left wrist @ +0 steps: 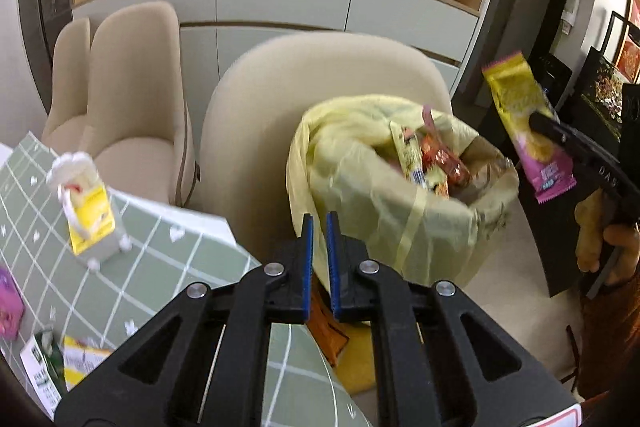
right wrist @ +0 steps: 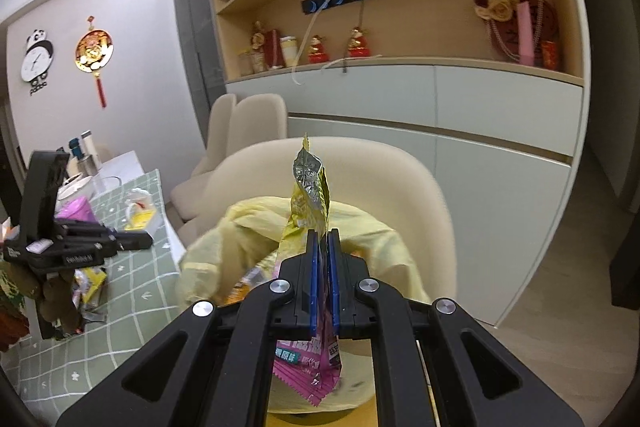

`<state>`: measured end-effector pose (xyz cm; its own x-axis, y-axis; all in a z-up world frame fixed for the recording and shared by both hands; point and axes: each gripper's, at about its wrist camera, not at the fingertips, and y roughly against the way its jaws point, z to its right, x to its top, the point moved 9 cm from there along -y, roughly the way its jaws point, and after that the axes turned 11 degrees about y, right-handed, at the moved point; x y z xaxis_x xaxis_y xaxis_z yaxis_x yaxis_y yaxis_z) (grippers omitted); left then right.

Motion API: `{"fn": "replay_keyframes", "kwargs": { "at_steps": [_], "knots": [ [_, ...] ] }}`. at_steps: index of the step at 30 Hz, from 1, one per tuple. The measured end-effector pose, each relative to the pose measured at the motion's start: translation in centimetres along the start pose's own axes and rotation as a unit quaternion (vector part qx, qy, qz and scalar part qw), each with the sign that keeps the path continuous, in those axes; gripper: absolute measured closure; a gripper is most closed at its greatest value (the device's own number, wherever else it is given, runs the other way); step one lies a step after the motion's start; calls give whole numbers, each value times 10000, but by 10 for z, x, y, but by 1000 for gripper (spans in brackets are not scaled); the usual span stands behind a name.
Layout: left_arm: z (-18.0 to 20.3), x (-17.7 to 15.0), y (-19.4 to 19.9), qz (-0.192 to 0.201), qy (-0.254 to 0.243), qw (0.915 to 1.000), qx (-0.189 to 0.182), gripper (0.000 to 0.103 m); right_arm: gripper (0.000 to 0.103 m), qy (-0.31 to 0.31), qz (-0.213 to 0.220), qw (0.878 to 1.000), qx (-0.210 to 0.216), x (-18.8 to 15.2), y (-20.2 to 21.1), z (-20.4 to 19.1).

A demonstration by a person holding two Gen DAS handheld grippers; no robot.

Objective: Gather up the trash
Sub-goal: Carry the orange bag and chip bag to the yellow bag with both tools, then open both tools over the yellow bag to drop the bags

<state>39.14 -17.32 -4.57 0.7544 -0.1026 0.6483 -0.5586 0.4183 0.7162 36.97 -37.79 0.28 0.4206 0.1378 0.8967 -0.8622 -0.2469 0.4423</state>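
Left wrist view: the left gripper [left wrist: 319, 227] has its blue pads drawn almost together with only a thin slit between them and nothing caught there; it is clenched on air. It hangs over the near corner of the table [left wrist: 160, 259], whose green checked cloth runs away to the left. Just past its tips stands the bin [left wrist: 400, 195], lined with a pale yellow bag and already holding several wrappers [left wrist: 432, 163]. The bin stands off the table's corner, in front of a beige chair [left wrist: 320, 75]. At the right, the right gripper [left wrist: 540, 123] pinches a yellow-and-pink snack wrapper [left wrist: 524, 123], held just beside the bin's right rim. On the cloth lie a small yellow-and-white carton [left wrist: 86, 207] and more litter near the left edge.

Right wrist view: the right gripper [right wrist: 323, 239] is clamped on the snack wrapper [right wrist: 310, 195], whose yellow end stands up above the tips and whose pink end hangs below. The bin [right wrist: 248, 227] lies directly beyond and beneath. The left gripper [right wrist: 138, 241] shows at the left over the table [right wrist: 132, 307], its tips closed.
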Motion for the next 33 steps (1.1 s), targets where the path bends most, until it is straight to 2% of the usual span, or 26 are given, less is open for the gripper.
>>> {"fn": "replay_keyframes", "kwargs": {
  "at_steps": [5, 9, 13, 15, 17, 20, 22, 27, 28, 29, 31, 33],
  "knots": [
    [4, -23, 18, -24, -88, 9999, -50, 97, 96, 295, 24, 9994, 167, 6, 8, -34],
    [-5, -29, 37, 81, 1, 10000, -21, 97, 96, 335, 59, 9992, 186, 18, 6, -41],
    [-19, -32, 62, 245, 164, 9996, 53, 97, 96, 445, 24, 9990, 23, 36, -17, -39],
    [-26, -34, 75, 337, 220, 9992, 71, 96, 96, 351, -123, 9993, 49, 41, -37, -34],
    [-33, -34, 87, 439, 251, 9987, 118, 96, 96, 279, -504, 9983, 101, 38, -67, -29],
    [-47, -36, 105, 585, 328, 9976, 173, 96, 96, 120, -1342, 9904, 308, 12, -109, -29],
    [-56, -38, 115, 659, 378, 9969, 204, 94, 96, 125, -1631, 9861, 288, -5, -118, -31],
    [-95, -47, 132, 792, 562, 9942, 456, 77, 94, 29, -1661, 9859, 218, -17, -109, -33],
    [-105, -49, 135, 787, 671, 9934, 493, 75, 88, 52, -1641, 9863, 178, -15, -105, -34],
    [-112, -52, 137, 790, 739, 9928, 515, 72, 75, 91, -1600, 9870, 128, -13, -101, -35],
    [-128, -57, 141, 823, 893, 9909, 575, 71, 59, 202, -1465, 9890, 45, -8, -88, -40],
    [-146, -64, 149, 877, 1086, 9881, 642, 65, 58, 297, -1362, 9902, 1, -2, -80, -49]
  ]
}}
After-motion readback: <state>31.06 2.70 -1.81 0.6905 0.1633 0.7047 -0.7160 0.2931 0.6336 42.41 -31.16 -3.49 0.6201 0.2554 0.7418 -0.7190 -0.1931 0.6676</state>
